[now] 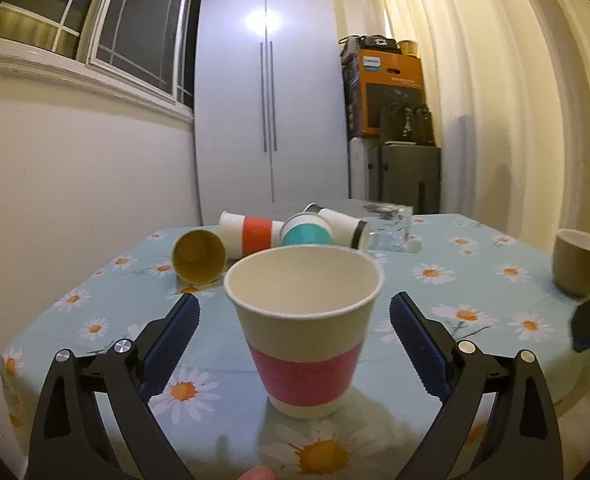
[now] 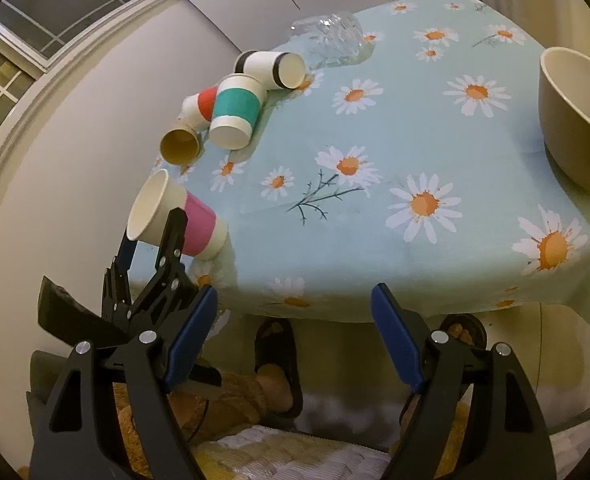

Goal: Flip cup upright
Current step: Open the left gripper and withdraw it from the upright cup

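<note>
The left claw [image 1: 294, 312] stands open around the upright pink-banded paper cup [image 1: 304, 330] (apparently just set down), clear of its walls on the daisy-print tabletop [image 1: 475, 280].

Left tongs [image 1: 295, 320] and right tongs [image 2: 295, 312]: black plastic arms, silver screws, ribbed blue pads [image 1: 175, 340]. Feet in black sandals [image 2: 277, 364], fuzzy tan trousers.

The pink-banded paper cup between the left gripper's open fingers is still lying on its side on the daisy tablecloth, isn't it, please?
Not quite: the pink-banded paper cup stands upright, mouth up, on the daisy tablecloth. The left wrist view shows it. The rest holds: it sits between the open fingers of the left gripper, which do not touch it.
</note>
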{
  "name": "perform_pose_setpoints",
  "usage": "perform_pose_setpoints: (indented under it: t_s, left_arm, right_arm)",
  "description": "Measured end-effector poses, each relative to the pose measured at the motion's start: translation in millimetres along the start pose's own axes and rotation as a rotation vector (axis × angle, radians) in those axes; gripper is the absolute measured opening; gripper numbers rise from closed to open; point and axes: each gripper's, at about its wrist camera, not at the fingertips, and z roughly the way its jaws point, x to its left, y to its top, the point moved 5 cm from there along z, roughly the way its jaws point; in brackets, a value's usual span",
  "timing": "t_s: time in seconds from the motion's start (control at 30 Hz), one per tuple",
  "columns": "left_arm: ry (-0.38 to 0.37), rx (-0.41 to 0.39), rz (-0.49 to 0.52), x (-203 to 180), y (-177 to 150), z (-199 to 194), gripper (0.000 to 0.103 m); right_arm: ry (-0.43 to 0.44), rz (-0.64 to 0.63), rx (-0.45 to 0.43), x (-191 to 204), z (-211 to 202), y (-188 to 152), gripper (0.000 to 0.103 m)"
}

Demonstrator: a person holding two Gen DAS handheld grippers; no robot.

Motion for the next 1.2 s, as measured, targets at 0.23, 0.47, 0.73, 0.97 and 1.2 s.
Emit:
perform_pose_setpoints:
  t_s: [0.23, 0.47, 0.73, 0.97, 1.2]
  left_arm:
    - [-0.061, 0.039, -0.013, 6.1, 33.2, -32.3, 0.097]
    - [-0.187, 0.126, -0.072, 23.2, 61.3, -60.6, 0.097]
    - [-0.257, 0.193, -0.049, 53.4, 76.6, -99.8, 0.097]
    - [-0.316, 0.223, -0.065, 71.8, 69.8, -139.1, 0.097]
    - [-0.29, 0.217, -0.055, 91.1, 54.3, -173.5, 0.097]
  right_arm:
    - [0.055, 0.012, -0.091, 3.5, -20.5, 8.0, 0.091]
    - [0.082, -0.002, -0.135, 10.0, -30.7, 11.4, 0.093]
    - [0.089, -0.055, -0.188, 24.3, -46.0, 0.8, 0.093]
    - [0.064, -0.12, -0.222, 49.9, -70.2, -28.3, 0.093]
    - [-0.001, -0.26, -0.271, 86.2, -96.2, -62.3, 0.093]
